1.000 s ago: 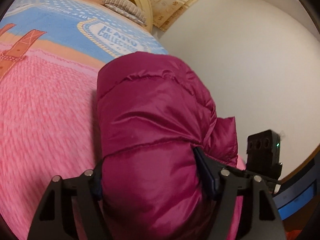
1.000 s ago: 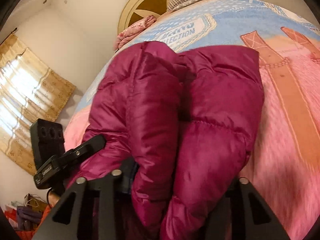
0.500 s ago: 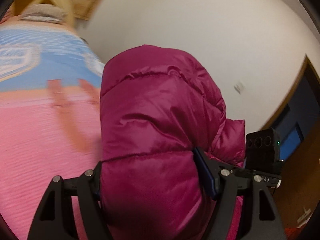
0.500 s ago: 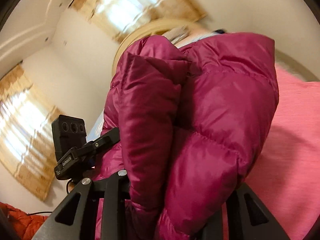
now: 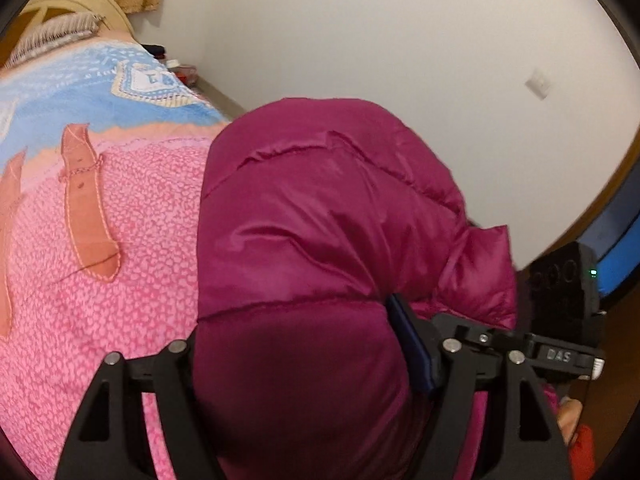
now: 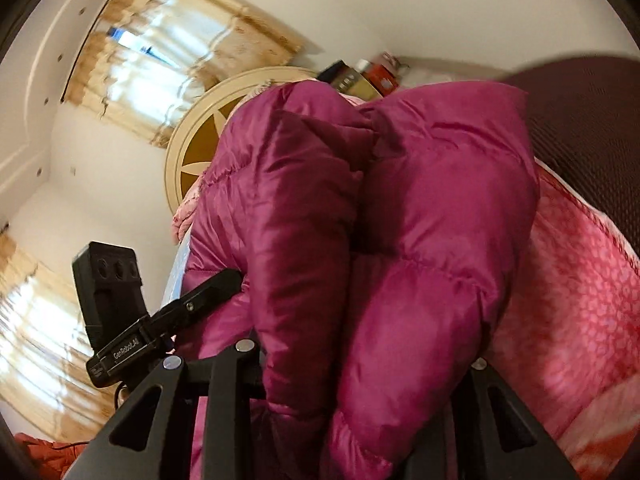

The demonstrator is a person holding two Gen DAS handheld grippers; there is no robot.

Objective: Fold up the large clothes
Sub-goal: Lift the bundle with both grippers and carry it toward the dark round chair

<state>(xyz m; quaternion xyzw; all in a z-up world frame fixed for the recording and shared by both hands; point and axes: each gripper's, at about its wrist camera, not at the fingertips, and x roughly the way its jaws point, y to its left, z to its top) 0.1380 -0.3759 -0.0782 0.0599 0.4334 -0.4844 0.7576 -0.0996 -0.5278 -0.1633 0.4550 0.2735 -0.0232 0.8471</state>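
A magenta quilted puffer jacket (image 5: pixel 320 216) is bundled in thick folds and fills the middle of both views; it also shows in the right wrist view (image 6: pixel 420 240). My left gripper (image 5: pixel 296 360) is shut on a fat fold of it, above the pink bedspread (image 5: pixel 100 300). My right gripper (image 6: pixel 360 368) is shut on the other side of the same bundle. Each gripper's body shows in the other's view, close beside the jacket. The fingertips are buried in fabric.
The bed has a pink and blue patterned cover and a cream round headboard (image 6: pixel 192 148). A pillow (image 5: pixel 52 36) lies at its head. A white wall (image 5: pixel 400 40) runs along the bed's right side. Curtained windows (image 6: pixel 168 52) are behind. A dark brown surface (image 6: pixel 580 120) is at right.
Both grippers have swung with the jacket bundle, turning toward the wall side and edge of the bed. The grip on the jacket has not changed.
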